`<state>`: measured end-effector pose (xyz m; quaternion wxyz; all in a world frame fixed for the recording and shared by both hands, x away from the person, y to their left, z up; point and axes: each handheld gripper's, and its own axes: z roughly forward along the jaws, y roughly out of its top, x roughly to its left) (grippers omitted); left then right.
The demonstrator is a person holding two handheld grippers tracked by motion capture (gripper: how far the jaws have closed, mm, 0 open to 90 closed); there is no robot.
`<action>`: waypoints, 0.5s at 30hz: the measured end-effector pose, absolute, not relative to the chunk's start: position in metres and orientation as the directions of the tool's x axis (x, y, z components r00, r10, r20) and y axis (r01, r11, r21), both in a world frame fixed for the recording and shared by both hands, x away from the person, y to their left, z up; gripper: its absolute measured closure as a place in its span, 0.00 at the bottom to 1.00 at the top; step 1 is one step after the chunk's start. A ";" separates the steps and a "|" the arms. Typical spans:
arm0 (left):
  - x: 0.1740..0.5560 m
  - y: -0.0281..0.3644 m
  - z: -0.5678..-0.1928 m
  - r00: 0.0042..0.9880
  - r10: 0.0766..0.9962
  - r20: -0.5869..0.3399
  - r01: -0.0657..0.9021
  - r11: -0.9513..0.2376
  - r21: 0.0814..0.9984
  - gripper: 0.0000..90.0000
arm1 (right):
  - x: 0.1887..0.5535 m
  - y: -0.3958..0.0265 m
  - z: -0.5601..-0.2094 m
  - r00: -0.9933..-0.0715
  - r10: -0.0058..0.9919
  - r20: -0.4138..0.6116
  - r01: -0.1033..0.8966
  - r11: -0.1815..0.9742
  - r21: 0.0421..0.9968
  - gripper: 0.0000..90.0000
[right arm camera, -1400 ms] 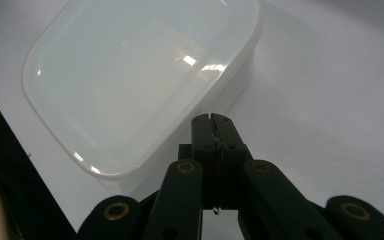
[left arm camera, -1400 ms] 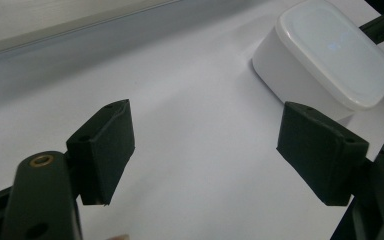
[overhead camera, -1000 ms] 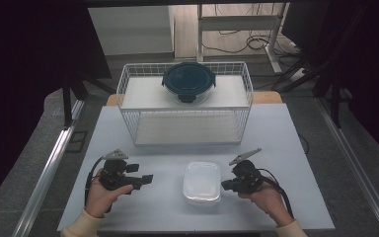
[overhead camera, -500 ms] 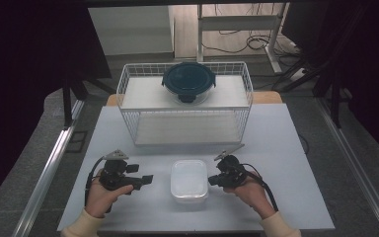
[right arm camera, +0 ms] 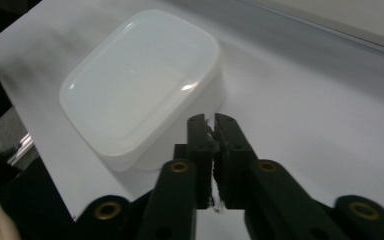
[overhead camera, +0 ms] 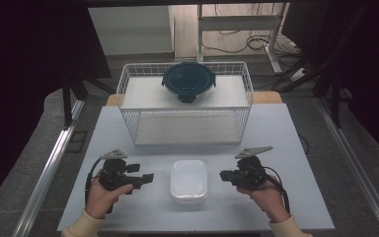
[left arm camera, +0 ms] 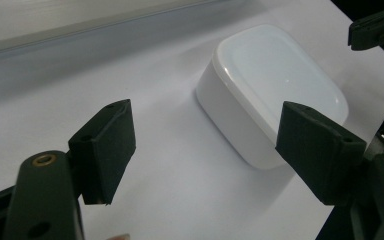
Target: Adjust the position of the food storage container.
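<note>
Far left, near the front edge of the white table (overhead camera: 276, 133): the left hand (overhead camera: 101, 195), cream sleeve at the wrist, wrapped around the left gripper (overhead camera: 142, 174). Points rightward toward the middle of the table. Jaws spread wide, nothing between the pads, nothing touched. In the left gripper view, a wide stretch of bare tabletop between the two black pads, and beyond the right-hand pad a white rectangular container.

Centre front: that white container (overhead camera: 189, 180), lid on, rounded corners, flat on the table, long side running away from the person. Lies between the two grippers, apart from both, with the left one farther off.

Behind it, toward the far edge: a white wire basket (overhead camera: 185, 109), standing on the table. Inside, at its back, a round dark-lidded container (overhead camera: 188, 81), tilted up to face the camera.

Right of centre: the right gripper (overhead camera: 223, 175), held in the right hand (overhead camera: 266, 195), aimed leftward at the white container and stopped near its right side, not touching. Jaws narrow, having just been opening, a thin slit between the pads, nothing in it. In the right gripper view, tips close to the container's near corner, bare table below them. Grey three-cornered plate on top, cable looping down by the wrist.
</note>
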<state>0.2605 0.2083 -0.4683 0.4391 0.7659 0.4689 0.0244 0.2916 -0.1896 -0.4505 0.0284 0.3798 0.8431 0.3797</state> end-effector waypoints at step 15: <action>0.260 0.214 -0.467 0.537 0.755 -0.377 0.697 -0.146 0.702 0.26 | 0.292 -0.209 -0.454 -0.588 0.758 0.281 0.667 0.259 0.698 0.26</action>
